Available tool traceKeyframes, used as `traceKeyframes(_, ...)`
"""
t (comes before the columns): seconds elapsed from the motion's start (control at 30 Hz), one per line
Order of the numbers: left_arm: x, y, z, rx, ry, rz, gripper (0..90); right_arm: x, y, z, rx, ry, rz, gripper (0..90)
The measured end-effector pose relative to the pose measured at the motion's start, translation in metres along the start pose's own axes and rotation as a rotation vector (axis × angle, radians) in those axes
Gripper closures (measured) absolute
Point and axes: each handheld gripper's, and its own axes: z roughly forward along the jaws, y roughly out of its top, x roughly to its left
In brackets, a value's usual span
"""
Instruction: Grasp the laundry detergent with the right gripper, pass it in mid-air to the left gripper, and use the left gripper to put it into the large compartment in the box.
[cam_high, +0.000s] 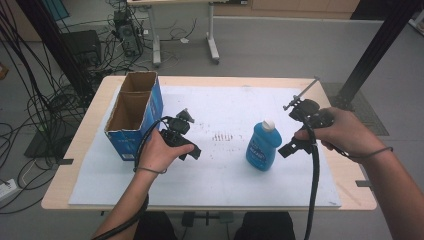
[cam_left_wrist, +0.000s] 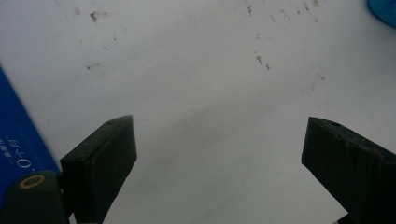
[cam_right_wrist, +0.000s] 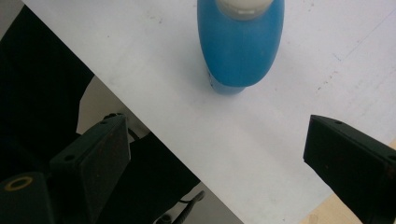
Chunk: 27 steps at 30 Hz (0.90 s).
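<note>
The blue bottle (cam_high: 263, 146) is stood upright near the table's (cam_high: 350, 192) right edge, just left of the right tool (cam_high: 289, 148), the nearer one. Both tools, the left tool (cam_high: 192, 150) included, are held open and empty.

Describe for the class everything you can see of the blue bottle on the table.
The blue bottle stands upright on the white sheet that covers the table, a little right of the middle. It looks like glossy plastic, rounded at the shoulders and narrower at the base, with a white cap on top and a printed label on its front whose words are too small to read. The cap looks closed. Nothing touches it: the right claw hangs open just beside it, and in the right gripper view the bottle sits ahead of the spread jaws.
</note>
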Motion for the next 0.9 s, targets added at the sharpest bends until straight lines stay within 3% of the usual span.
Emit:
traceKeyframes(0.37,0.001,-0.003,0.003,-0.005,0.013,-0.005,10.6,-0.008,-0.014,0.017,-0.006,-0.015,0.032,6.8)
traceKeyframes(0.9,0.000,-0.007,0.006,-0.011,-0.024,-0.018,10.7,-0.011,-0.032,0.046,-0.001,-0.022,0.052,7.1)
